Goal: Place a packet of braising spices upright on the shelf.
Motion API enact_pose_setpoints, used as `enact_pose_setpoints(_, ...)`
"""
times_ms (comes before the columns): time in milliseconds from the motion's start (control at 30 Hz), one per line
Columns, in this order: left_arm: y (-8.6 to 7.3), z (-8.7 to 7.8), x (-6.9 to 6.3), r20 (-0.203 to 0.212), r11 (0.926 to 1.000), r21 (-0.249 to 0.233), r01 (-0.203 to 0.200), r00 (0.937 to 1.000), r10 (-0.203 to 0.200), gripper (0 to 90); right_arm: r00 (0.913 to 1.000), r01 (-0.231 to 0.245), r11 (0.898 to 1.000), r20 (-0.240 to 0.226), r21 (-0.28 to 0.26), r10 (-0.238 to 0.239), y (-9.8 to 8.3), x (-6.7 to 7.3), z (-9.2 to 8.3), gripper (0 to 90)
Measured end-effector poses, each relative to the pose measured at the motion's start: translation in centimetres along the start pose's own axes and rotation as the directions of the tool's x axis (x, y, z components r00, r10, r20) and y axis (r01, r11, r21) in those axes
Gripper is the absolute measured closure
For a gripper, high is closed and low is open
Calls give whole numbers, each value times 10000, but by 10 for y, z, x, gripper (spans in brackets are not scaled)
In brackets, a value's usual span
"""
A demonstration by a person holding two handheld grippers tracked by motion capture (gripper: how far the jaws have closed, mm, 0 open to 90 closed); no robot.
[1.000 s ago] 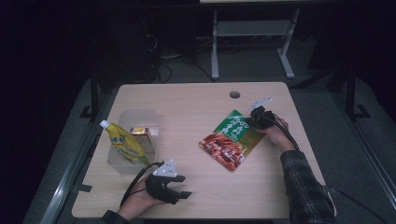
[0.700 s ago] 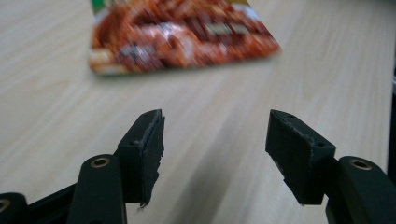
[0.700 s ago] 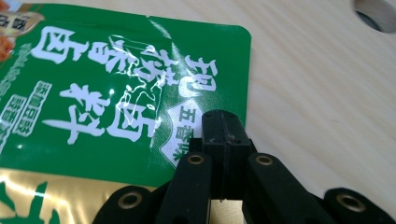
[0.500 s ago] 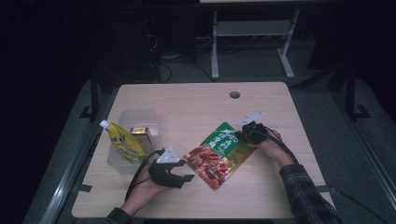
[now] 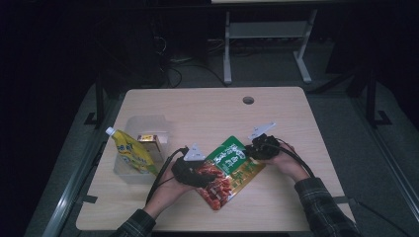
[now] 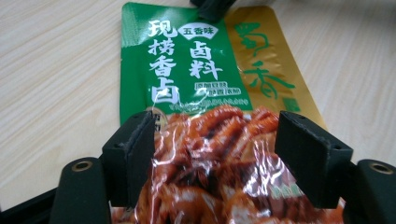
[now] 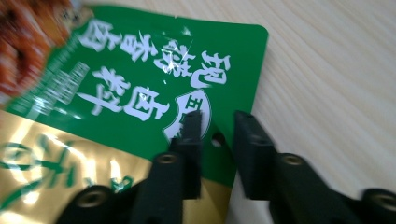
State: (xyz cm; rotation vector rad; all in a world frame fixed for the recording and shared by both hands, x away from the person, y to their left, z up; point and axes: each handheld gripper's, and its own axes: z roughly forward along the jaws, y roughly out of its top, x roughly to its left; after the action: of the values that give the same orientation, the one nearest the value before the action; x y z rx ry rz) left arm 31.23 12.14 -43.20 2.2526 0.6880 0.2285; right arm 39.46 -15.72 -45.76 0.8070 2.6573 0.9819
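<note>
A flat snack pouch [image 5: 232,165], green and gold at the top and red at the bottom, lies on the wooden table [image 5: 207,113]. In the left gripper view the pouch [image 6: 187,70] runs between the wide-set jaws of my left gripper [image 6: 215,144], which have just been opening; the pads stand clear of it. From the high view that left gripper [image 5: 205,180] sits over the pouch's red end. My right gripper [image 5: 249,150] is at the green top edge. Its jaws have just been opening, and in the right gripper view [image 7: 217,135] the pouch [image 7: 116,93] edge sits loose in the narrow gap.
A clear plastic bin [image 5: 143,123] stands at the table's left, holding a yellow spouted pouch [image 5: 131,155] and a small carton [image 5: 148,140]. A round cable hole [image 5: 248,100] is at the table's back right. Beyond the far edge is a dark floor with a metal stand.
The right gripper dragged the pouch leftward toward the table's middle, then parted its jaws. The left hand moved right and forward until its gripper reached over the pouch's red end.
</note>
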Motion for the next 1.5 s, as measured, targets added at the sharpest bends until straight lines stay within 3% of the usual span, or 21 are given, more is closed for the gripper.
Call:
enact_pose_setpoints(100, 4, 7, 3, 21, 9998, 196, 35, 10000, -36, 244, 9952, -961, 9953, -221, -124, 958, -5, -5, -11, 544)
enact_pose_setpoints(233, 8, 19, 8, -4, 9993, 385, -27, 10000, 27, 206, 9910, -1294, 9909, 292, -366, 1305, -20, 2, -29, 417)
enact_pose_setpoints(333, 9, 28, 12, -40, 9980, 633, 31, 10000, -29, 180, 9845, -1707, 9817, 267, -846, 1735, -32, 9, -46, 359)
enact_pose_setpoints(533, 5, 41, 24, -195, 9942, 963, 472, 9988, -456, 149, 9815, -1866, 9755, 210, -1162, 1902, -57, 30, -71, 286)
enact_pose_setpoints(600, 3, 44, 27, -166, 9913, 1112, 706, 9975, -692, 149, 9812, -1905, 9751, 76, -1136, 1926, -64, 35, -76, 271)
enact_pose_setpoints(700, 1, 44, 31, 21, 9899, 1215, 733, 9973, -741, 157, 9813, -1910, 9743, 8, -1194, 1925, -72, 42, -82, 253)
enact_pose_setpoints(833, 1, 42, 29, 54, 9915, 1197, 515, 9986, -525, 246, 9827, -1836, 9734, -19, -1371, 1851, -78, 47, -89, 232)
enact_pose_setpoints(1033, 5, 41, 22, 233, 9904, 1378, -130, 9997, 99, 695, 9796, -1980, 9688, 37, -1489, 2008, -79, 48, -92, 194)
enact_pose_setpoints(1100, 7, 42, 20, 160, 9884, 1498, -265, 9996, 244, 796, 9800, -1958, 9696, 79, -1469, 1991, -79, 48, -91, 184)
enact_pose_setpoints(1167, 7, 42, 19, 72, 9878, 1531, -281, 9996, 273, 837, 9794, -1981, 9702, 110, -1396, 2016, -79, 48, -91, 165)
enact_pose_setpoints(1233, 7, 41, 20, 125, 9903, 1389, -76, 9999, 59, 870, 9779, -2062, 9689, 62, -1367, 2090, -79, 48, -90, 144)
enact_pose_setpoints(1333, 4, 38, 27, 479, 9940, 861, 675, 9963, -718, 890, 9758, -2169, 9648, -35, -1486, 2188, -80, 47, -88, 144)
enact_pose_setpoints(1367, 4, 37, 27, 486, 9943, 675, 820, 9952, -853, 892, 9710, -2388, 9593, -242, -1508, 2379, -81, 47, -88, 144)
enact_pose_setpoints(1400, 5, 33, 28, 394, 9959, 494, 754, 9962, -774, 894, 9661, -2582, 9543, -379, -1504, 2554, -80, 48, -89, 144)
enact_pose_setpoints(1500, 9, 24, 27, 156, 9971, -136, 750, 9971, -748, 896, 9655, -2603, 9515, -547, -1636, 2547, -80, 47, -86, 146)
